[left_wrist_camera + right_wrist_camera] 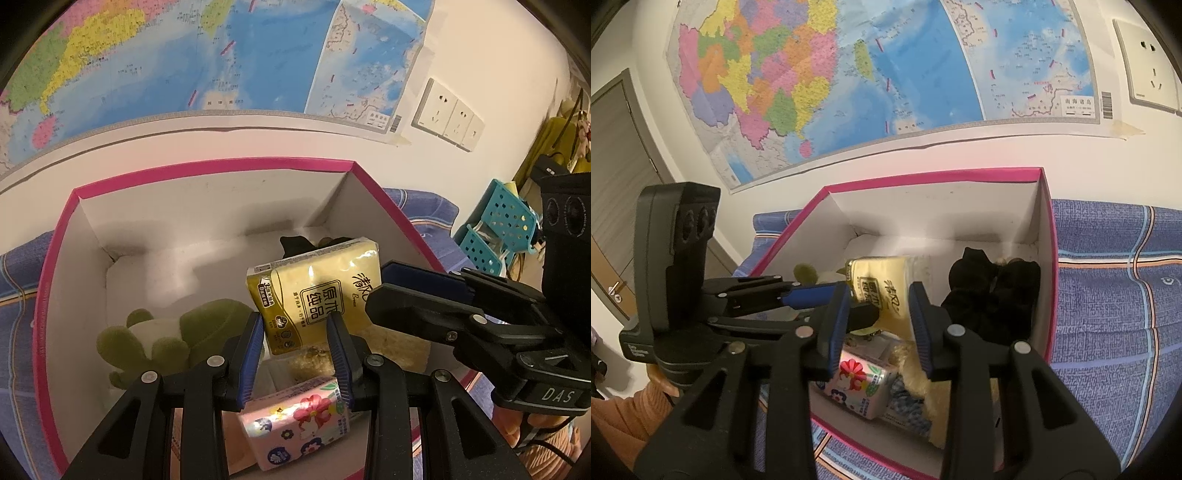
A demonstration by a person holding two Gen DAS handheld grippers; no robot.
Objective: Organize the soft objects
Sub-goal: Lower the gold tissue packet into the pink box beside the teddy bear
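A pink-rimmed white box point(207, 164) point(923, 177) stands on a blue bedspread. Inside lie a yellow tissue pack point(317, 288) point(882, 284), a pink flowered tissue pack point(299, 421) point(860, 387), a green frog plush point(155, 332) point(805, 273), a black plush point(993, 295) and a tan plush point(919, 373). My left gripper point(295, 354) is open, its pads either side of the yellow pack's lower end, over the box. My right gripper point(879, 325) is open beside the same pack; it also shows in the left wrist view point(417, 291).
A map point(184, 55) point(886, 66) hangs on the wall behind the box. Wall sockets point(448, 114) sit to its right. A teal perforated basket point(495, 229) stands at the right. A door point(617, 155) is at the left. The blue bedspread point(1115, 302) extends right.
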